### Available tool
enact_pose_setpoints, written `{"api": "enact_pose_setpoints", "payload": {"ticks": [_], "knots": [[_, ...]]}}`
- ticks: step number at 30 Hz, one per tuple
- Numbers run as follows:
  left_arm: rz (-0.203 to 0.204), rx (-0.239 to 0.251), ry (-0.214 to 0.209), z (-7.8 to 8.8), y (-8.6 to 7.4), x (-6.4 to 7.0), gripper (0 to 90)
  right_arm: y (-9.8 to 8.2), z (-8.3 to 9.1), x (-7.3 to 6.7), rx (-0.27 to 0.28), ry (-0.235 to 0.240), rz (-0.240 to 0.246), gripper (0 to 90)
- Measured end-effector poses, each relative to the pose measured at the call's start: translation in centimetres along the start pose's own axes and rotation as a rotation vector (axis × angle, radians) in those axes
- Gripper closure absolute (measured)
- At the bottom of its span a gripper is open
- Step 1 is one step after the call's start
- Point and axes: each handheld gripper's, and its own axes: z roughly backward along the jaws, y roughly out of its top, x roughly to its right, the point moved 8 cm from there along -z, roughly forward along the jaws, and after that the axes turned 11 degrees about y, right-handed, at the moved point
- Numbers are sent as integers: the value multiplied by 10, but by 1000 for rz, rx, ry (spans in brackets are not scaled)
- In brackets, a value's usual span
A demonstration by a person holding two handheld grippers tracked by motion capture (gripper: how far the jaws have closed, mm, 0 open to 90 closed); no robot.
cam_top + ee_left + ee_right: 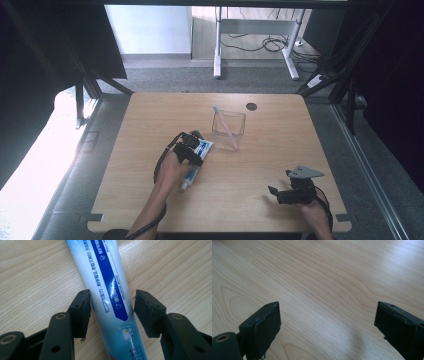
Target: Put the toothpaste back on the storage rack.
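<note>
Straddling: the left gripper (pixel 111 312) has its jaws spread to either side of the toothpaste tube (pixel 110 287), pads not pressing on it; the tube lies flat on the wooden table (pixel 150 130)
Tube's place: just on the person's side of the clear box (pixel 229 129), its flat end nearly at the box's near left corner, its cap end pointing away from the box toward the person
Inside the box: a pink toothbrush (pixel 223 123) leans upright, head above the rim
Right gripper (pixel 285 192): jaws wide apart with nothing between them, resting over bare wood well off to the right of the box and nearer the person
Step in hand: judged to be taking hold of the tube, likely to carry it to the box
Doing it well: centre the jaws so both pads meet the tube's sides squarely; the left pad sits nearer than the right, so shift slightly before closing
Squeeze: keep it gentle, since a soft tube may flatten or slip
Lift: raise straight, clear of the box's rim and the toothbrush
</note>
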Motion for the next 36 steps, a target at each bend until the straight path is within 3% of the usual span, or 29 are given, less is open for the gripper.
{"api": "enact_pose_setpoints", "payload": {"ticks": [6, 10, 14, 18, 27, 28, 36], "knots": [[4, -49, 16, -10, -6, 3, 425, 0, 0, 0, -1, -1, 5, 70], [24, -48, 15, -11, -7, 4, 469, 0, 1, 0, 2, -2, 1, 70], [35, -34, 13, -7, -7, 2, 585, 1, 1, 0, 3, -5, 1, 71], [17, -19, 20, -4, -7, -1, 674, 0, 1, 0, 2, -3, 2, 71], [6, -11, 25, -1, -11, -7, 715, 0, 1, 1, 0, -6, -1, 72], [21, 2, 23, -1, -10, -6, 717, 0, 1, 1, 0, -6, -1, 72], [13, 39, 9, 9, -8, -10, 718, -1, 1, 2, 0, -7, -4, 73]]}}
